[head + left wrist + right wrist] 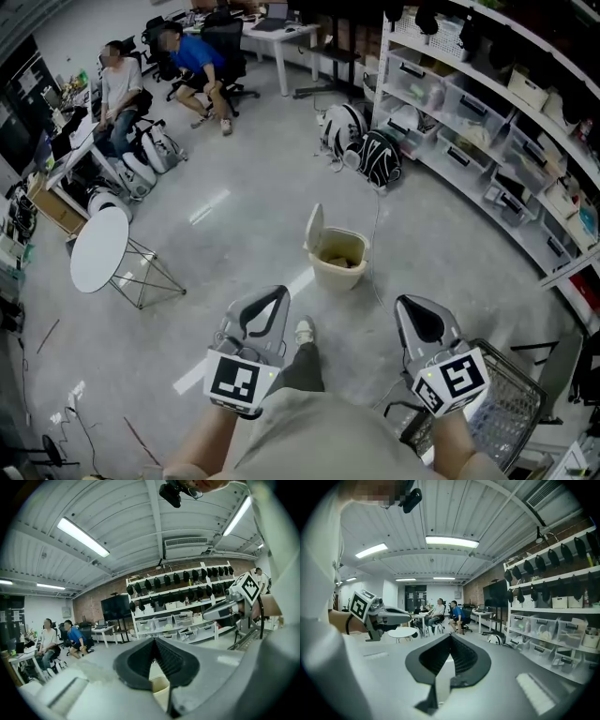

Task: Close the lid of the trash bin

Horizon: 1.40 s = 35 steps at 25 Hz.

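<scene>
lid (315, 225) upright behind open bin (337, 278)

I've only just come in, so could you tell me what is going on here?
A person holds the left gripper and the right gripper out in front, both shut and empty. The trash bin sits on the floor ahead with its lid standing open. Neither gripper touches it yet.

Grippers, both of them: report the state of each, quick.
Left gripper: shut, tips together, holding nothing.
Right gripper: shut, tips together, holding nothing.
</scene>
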### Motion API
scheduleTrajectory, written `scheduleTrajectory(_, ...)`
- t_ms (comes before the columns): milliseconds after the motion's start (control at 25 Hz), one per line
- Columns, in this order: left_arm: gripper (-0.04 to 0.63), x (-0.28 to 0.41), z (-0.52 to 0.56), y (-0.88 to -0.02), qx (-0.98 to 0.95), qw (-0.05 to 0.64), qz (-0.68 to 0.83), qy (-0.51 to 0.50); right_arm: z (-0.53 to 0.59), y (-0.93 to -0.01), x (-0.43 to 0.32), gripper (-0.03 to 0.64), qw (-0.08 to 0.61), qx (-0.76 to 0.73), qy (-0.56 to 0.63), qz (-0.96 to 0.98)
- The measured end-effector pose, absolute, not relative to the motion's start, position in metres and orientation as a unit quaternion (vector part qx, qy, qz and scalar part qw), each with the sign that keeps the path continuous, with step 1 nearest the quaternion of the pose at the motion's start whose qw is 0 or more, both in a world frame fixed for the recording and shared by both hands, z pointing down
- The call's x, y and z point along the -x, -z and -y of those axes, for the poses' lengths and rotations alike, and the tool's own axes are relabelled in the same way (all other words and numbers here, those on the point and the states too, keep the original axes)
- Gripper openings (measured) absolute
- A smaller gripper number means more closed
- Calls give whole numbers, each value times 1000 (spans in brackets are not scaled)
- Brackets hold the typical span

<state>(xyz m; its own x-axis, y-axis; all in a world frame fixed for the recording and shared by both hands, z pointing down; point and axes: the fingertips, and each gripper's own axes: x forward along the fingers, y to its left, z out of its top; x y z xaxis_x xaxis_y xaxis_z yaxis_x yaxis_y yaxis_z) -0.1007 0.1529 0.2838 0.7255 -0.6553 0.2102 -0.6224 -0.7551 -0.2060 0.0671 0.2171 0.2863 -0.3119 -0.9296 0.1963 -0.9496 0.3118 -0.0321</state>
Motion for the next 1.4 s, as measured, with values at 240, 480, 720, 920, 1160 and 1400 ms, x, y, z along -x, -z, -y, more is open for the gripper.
scheduleTrajectory(240, 3, 105, -50, -288, 930, 36, -334, 149, -114, -297, -64, 3, 90, -587, -98, 798)
scheduleTrajectory(480, 2, 113, 50, -298, 931, 35, -325, 163, -13, -305, -58, 3, 97, -591, -110, 793)
scheduleTrajectory(720, 3, 117, 117, -305, 930, 41, -323, 171, 55, -309, -54, 3, 104, -590, -109, 793)
scheduleTrajectory(920, 3, 113, 142, -313, 930, 37, -320, 176, 87, -317, -52, 3, 111, -581, -118, 798)
scheduleTrajectory(1160, 2, 102, 165, -328, 923, 22, -336, 187, 121, -342, -59, 3, 123, -559, -143, 808)
scheduleTrajectory(1400, 3, 88, 194, -353, 913, 8, -349, 210, 177, -378, -57, 3, 134, -514, -164, 832)
